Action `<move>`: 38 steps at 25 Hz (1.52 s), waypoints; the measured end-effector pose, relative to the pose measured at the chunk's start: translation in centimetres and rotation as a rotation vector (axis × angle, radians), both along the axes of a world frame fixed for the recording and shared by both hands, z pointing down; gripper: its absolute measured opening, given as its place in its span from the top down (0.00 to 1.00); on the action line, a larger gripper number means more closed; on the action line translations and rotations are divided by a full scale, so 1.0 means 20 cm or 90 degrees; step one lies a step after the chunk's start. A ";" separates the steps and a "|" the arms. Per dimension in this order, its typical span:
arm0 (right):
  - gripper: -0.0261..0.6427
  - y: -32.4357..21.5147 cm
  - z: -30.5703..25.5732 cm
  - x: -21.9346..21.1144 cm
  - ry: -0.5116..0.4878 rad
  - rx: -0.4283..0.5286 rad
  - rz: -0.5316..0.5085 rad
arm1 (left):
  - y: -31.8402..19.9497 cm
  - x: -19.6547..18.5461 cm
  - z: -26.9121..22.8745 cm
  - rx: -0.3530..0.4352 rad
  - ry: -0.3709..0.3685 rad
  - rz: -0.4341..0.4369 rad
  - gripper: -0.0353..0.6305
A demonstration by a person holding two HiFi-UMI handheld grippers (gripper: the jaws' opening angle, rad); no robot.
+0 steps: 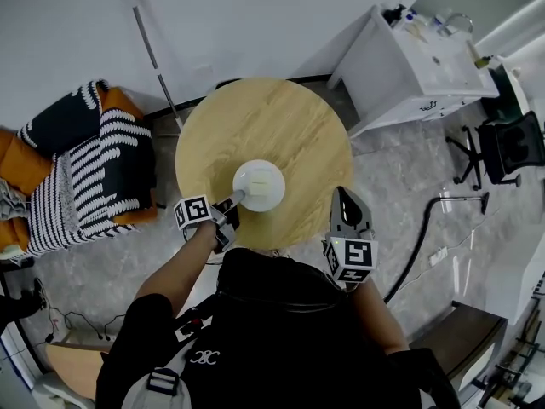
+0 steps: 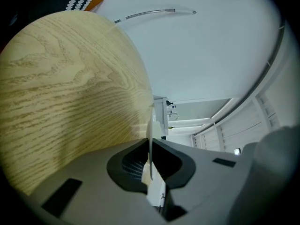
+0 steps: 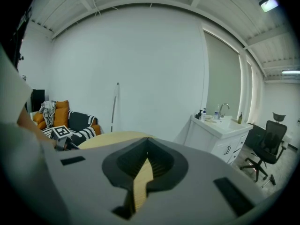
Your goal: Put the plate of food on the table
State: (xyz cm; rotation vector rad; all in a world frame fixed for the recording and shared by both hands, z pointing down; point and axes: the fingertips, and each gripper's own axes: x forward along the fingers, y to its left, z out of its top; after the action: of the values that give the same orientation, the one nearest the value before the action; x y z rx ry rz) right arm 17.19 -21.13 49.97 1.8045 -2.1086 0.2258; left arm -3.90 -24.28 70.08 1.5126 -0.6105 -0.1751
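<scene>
The left gripper is pinching the near rim of the round white plate, its jaws almost together with only the thin rim between them. The plate is sitting level over the near part of the round pale wooden table, well inside its edge. Something pale is lying on the plate, but what it is I cannot make out, nor whether the base is touching the wood yet. The step in hand looks like the set-down. It calls for holding the rim level so nothing slides, bringing the base flat onto the table rather than an edge first, then opening the jaws and backing straight out toward the near edge. The right gripper is hanging empty just off the table's near right edge, jaws closed, clear of the work.
</scene>
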 end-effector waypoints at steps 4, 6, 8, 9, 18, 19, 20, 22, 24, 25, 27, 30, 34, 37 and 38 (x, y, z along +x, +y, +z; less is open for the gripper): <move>0.95 0.01 0.02 0.00 0.005 -0.007 0.006 | 0.00 0.00 0.02 -0.008 -0.002 0.002 0.92; 0.95 0.01 0.02 0.00 0.005 -0.009 0.009 | -0.01 0.00 0.03 -0.008 -0.003 0.003 0.92; 0.95 0.01 0.02 0.00 0.007 -0.012 0.011 | -0.03 -0.01 0.03 -0.008 -0.004 0.003 0.92; 0.95 0.01 0.03 0.00 0.007 -0.013 0.012 | -0.04 -0.01 0.04 -0.008 -0.005 0.002 0.92; 0.95 0.04 0.03 0.02 0.015 -0.019 0.019 | -0.05 -0.02 0.09 -0.013 -0.014 0.002 0.92; 0.95 0.04 0.03 0.02 0.015 -0.019 0.019 | -0.05 -0.02 0.09 -0.014 -0.015 0.001 0.92; 0.95 0.04 0.03 0.02 0.016 -0.020 0.019 | -0.05 -0.02 0.10 -0.016 -0.017 -0.001 0.92; 0.95 0.04 0.03 0.03 0.018 -0.020 0.019 | -0.06 -0.02 0.11 -0.021 -0.018 -0.003 0.92; 0.95 0.03 0.03 0.03 0.019 -0.020 0.019 | -0.06 -0.02 0.13 -0.025 -0.020 -0.004 0.92; 0.95 0.03 0.03 0.03 0.020 -0.020 0.019 | -0.05 -0.02 0.13 -0.027 -0.021 -0.006 0.92; 0.95 0.03 0.02 0.03 0.021 -0.019 0.018 | -0.06 -0.03 0.14 -0.031 -0.022 -0.008 0.92; 0.95 0.03 0.02 0.02 0.021 -0.019 0.018 | -0.06 -0.03 0.14 -0.036 -0.022 -0.008 0.92; 0.95 0.03 0.02 0.03 0.021 -0.021 0.024 | -0.06 -0.03 0.16 -0.041 -0.023 -0.011 0.92; 0.95 0.03 0.03 0.04 0.020 -0.022 0.029 | -0.06 -0.03 0.17 -0.052 -0.023 -0.013 0.92; 0.95 0.03 0.03 0.04 0.020 -0.022 0.030 | -0.06 -0.03 0.17 -0.056 -0.025 -0.013 0.92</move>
State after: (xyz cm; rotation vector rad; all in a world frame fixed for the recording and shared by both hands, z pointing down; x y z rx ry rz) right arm 17.99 -20.44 50.48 1.8269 -2.0302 0.2429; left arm -4.50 -25.45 73.55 1.4282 -0.6568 -0.1334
